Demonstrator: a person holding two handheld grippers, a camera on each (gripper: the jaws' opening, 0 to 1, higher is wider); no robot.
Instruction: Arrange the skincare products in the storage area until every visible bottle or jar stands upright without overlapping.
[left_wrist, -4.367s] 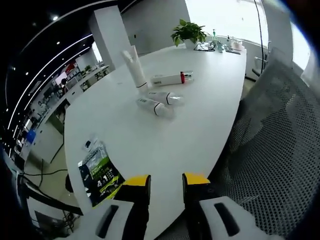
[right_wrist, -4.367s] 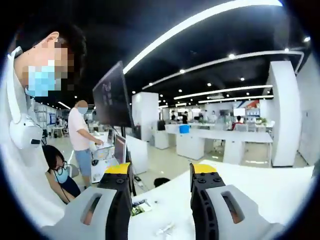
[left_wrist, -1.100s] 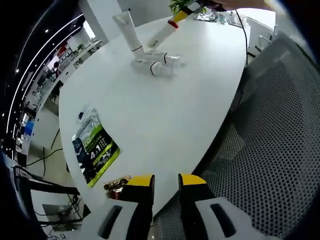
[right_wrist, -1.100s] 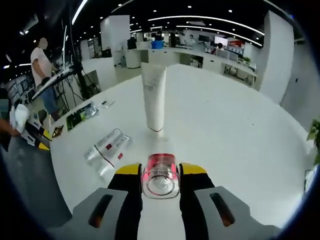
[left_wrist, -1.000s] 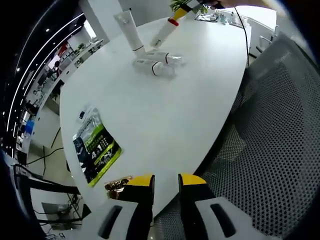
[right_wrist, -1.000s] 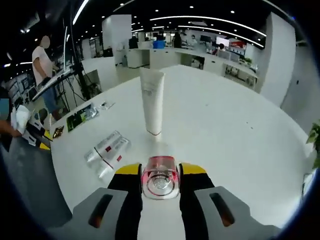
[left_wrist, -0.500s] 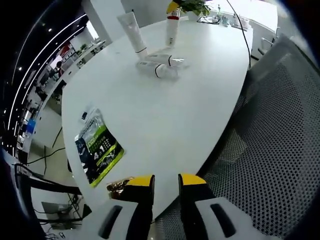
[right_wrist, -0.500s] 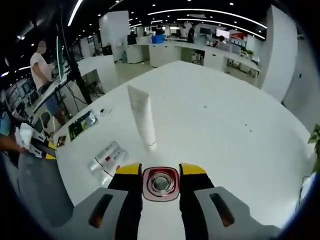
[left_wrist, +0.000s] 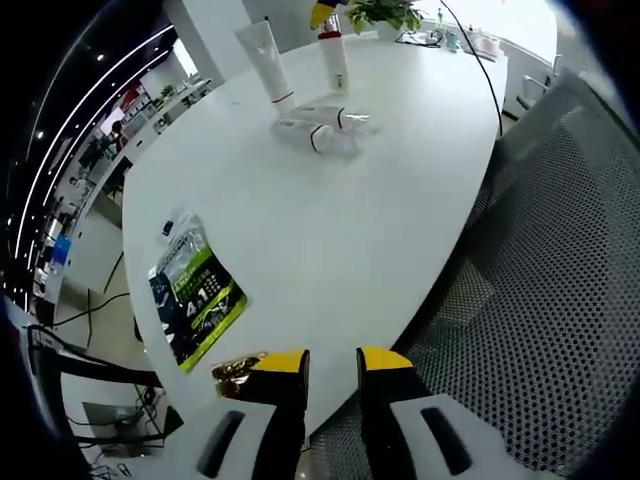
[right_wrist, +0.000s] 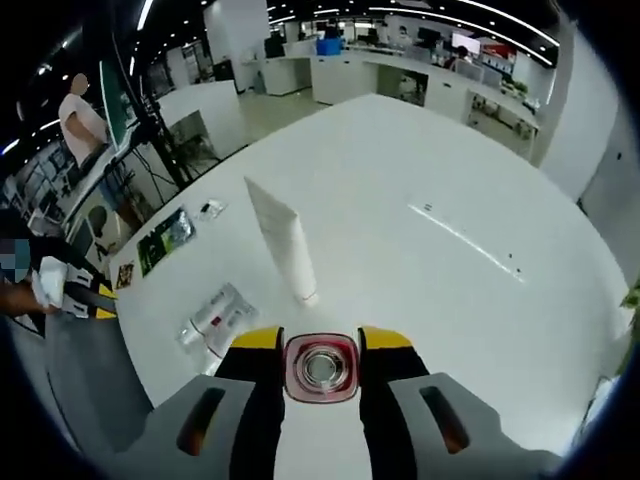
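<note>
The right claw (right_wrist: 321, 345) gripped a red-capped bottle (right_wrist: 321, 367) between its jaws, cap toward the camera, above the white counter (right_wrist: 420, 270). Just beyond stood an upright tube (right_wrist: 283, 243), with two bottles (right_wrist: 213, 317) lying to its left. The left claw (left_wrist: 331, 358) was narrow and empty at the counter edge, well apart from them.
</note>
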